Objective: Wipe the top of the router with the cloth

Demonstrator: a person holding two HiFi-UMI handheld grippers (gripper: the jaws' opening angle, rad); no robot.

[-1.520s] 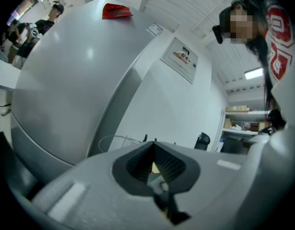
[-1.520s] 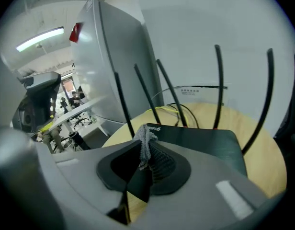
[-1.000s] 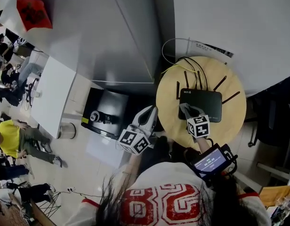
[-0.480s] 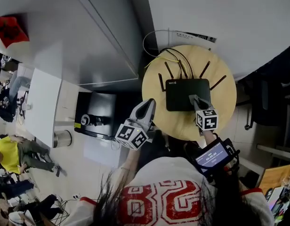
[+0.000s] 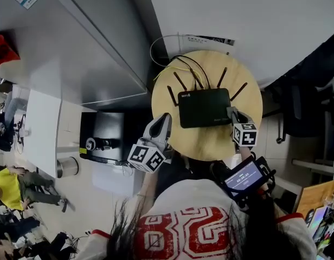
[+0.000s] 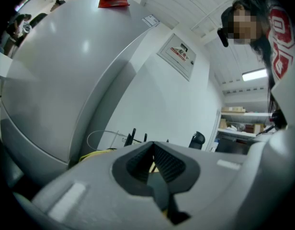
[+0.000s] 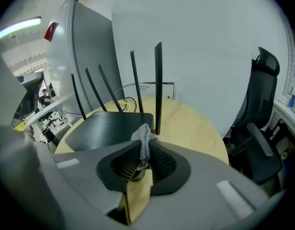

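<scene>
Round pale wooden worktop, upper centre, carries a flat black router. Right gripper jaws pinch a grey knitted cloth at the router's right end. Left gripper jaws are closed and empty, off the worktop's left edge. Wiping seems in hand; the next move calls for a leftward sweep across the top.

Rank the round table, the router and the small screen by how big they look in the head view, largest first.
1. round table: clearly the largest.
2. router: it lies on the table.
3. small screen: it looks a little smaller than the router's body, and it sits nearer the camera, so it is likely smaller still.
</scene>
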